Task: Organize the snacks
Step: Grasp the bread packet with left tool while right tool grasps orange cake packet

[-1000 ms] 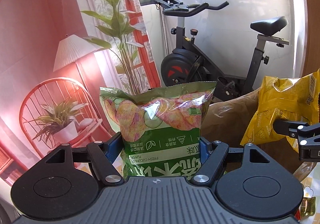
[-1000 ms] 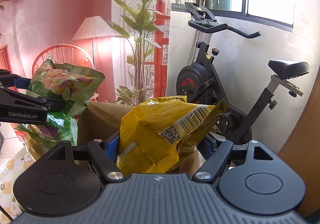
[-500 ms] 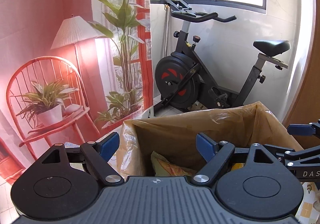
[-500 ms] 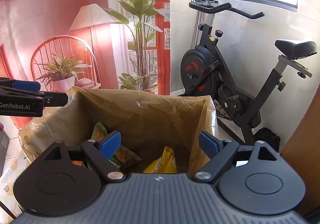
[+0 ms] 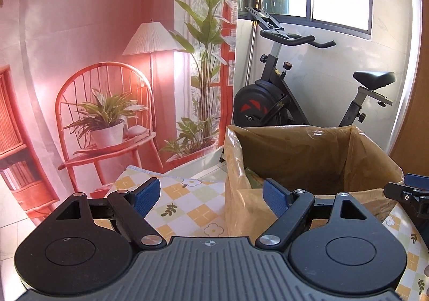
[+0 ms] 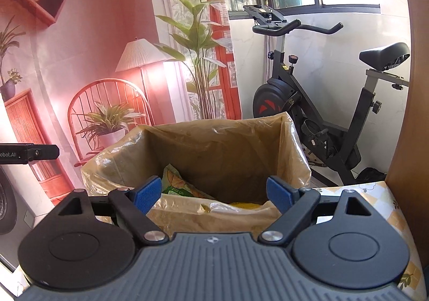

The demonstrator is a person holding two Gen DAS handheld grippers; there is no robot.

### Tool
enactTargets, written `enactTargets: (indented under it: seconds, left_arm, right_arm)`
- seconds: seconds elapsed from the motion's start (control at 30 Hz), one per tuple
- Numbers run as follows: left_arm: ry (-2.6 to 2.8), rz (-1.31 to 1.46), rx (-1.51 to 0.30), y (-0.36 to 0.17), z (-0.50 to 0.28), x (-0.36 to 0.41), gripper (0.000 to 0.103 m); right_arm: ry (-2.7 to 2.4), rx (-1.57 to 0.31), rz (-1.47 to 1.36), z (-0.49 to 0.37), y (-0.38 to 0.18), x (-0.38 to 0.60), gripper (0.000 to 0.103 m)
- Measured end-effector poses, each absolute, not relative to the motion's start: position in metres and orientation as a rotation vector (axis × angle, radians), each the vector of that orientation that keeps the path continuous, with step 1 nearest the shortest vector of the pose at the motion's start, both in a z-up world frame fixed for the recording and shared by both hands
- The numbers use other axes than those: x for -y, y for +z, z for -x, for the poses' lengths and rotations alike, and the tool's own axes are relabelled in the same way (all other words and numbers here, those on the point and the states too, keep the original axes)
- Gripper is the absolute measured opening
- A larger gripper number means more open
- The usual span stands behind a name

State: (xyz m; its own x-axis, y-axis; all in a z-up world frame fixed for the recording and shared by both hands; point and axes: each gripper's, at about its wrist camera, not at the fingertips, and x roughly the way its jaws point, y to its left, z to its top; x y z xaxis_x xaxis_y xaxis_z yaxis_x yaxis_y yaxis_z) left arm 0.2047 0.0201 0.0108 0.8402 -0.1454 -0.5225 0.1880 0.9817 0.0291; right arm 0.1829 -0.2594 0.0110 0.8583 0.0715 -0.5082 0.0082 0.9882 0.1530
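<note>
2 snack bags down inside bag-lined box point(image 6: 219, 150) on bench point(image 5: 187, 209): green bag point(image 6: 182, 185), yellow bag point(image 6: 246, 204). left gripper point(image 5: 209, 193) spread, just widened, nothing between. right gripper point(image 6: 214, 191) likewise spread and empty over box.

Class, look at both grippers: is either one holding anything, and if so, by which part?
Nothing is held. The left gripper and right gripper both stand open and empty; the snack bags lie inside the lined box.
</note>
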Motion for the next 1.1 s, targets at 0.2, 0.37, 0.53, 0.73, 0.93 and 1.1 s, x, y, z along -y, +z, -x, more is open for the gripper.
enactTargets:
  seconds: [0.2,0.37,0.53,0.73,0.93,1.1]
  left_arm:
    - [-0.174,-0.089,-0.579,-0.027,-0.166,-0.042,0.085]
    - [-0.192,-0.062,-0.679,-0.077,-0.147,-0.052,0.085]
    - [-0.235,0.021,-0.790,-0.123,-0.131,-0.061,0.085]
    - [-0.273,-0.049,-0.884,-0.159,-0.121,-0.051,0.085]
    - [-0.327,-0.116,-0.942,-0.174,-0.115,-0.033,0.085]
    - [-0.334,-0.171,-0.947,-0.185,-0.108,-0.021,0.086]
  right_arm:
    - [0.027,-0.555,-0.143,-0.159,-0.013,0.240,0.088]
    - [0.019,-0.605,-0.121,-0.145,-0.043,0.224,0.088]
    - [0.018,-0.685,-0.102,-0.135,-0.074,0.214,0.087]
    - [0.025,-0.739,-0.111,-0.124,-0.099,0.212,0.087]
    - [0.015,-0.763,-0.135,-0.119,-0.104,0.222,0.087]
    - [0.016,-0.785,-0.128,-0.113,-0.110,0.222,0.087]
